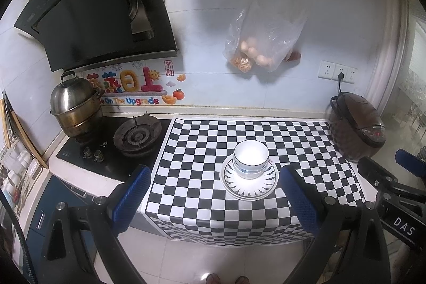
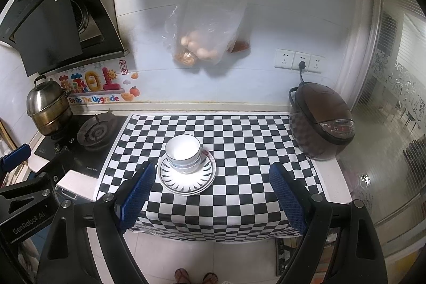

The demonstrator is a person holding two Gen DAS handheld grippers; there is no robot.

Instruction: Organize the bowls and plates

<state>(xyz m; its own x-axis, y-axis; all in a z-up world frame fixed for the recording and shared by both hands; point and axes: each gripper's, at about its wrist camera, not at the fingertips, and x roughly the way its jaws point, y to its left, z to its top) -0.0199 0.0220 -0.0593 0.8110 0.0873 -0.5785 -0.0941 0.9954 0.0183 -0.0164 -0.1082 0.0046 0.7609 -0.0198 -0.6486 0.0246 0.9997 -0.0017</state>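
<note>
White bowls [image 1: 251, 159] with a dark rim stand stacked on a stack of white plates [image 1: 249, 186] with black ray marks, on the checkered mat [image 1: 213, 145]. The same bowls [image 2: 183, 153] and plates [image 2: 186, 177] show in the right wrist view on the mat [image 2: 239, 140]. My left gripper [image 1: 215, 193] is open and empty, held back above the counter's front edge, the stack between its blue pads. My right gripper [image 2: 213, 190] is open and empty, just right of the stack. The right gripper also shows at the left wrist view's right edge [image 1: 391, 177].
A gas hob [image 1: 135, 137] with a steel steamer pot [image 1: 73, 108] lies left of the mat. A brown rice cooker [image 2: 320, 121] stands at the mat's right end, plugged in. A plastic bag of eggs [image 1: 261, 41] hangs on the wall. The range hood [image 1: 98, 7] hangs upper left.
</note>
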